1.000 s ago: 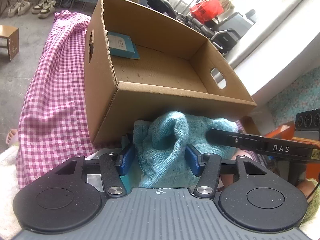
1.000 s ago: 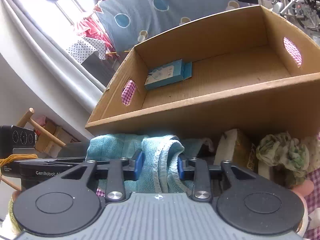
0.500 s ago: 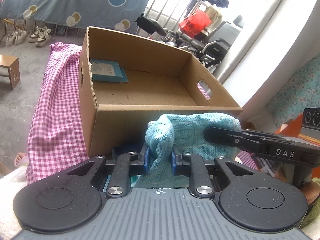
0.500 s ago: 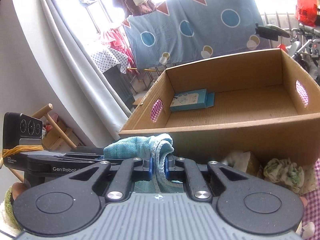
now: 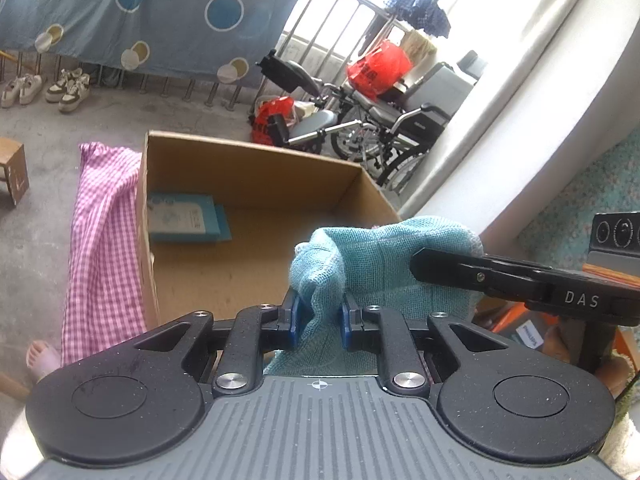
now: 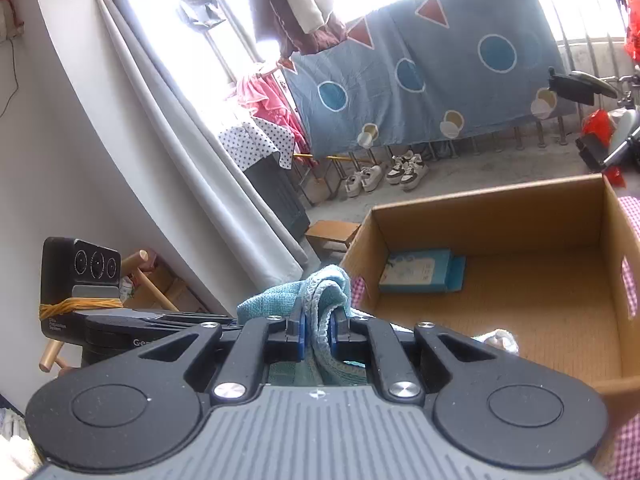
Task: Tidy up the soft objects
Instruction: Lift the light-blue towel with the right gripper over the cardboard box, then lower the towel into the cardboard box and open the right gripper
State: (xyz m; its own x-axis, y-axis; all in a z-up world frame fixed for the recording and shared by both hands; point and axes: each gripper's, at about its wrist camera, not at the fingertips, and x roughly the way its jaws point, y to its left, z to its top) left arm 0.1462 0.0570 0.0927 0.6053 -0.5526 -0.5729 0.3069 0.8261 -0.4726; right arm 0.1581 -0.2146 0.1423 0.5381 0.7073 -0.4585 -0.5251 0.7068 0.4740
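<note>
Both my grippers, left (image 5: 319, 317) and right (image 6: 316, 331), have just clamped onto one teal cloth (image 5: 384, 256) and lifted it off the table to the cardboard box (image 5: 256, 168) rim at twelve o'clock, ready to drop inside.

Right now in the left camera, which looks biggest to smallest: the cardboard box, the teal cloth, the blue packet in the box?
1. cardboard box
2. teal cloth, though it is nearer the camera, so its look is inflated
3. blue packet
</note>
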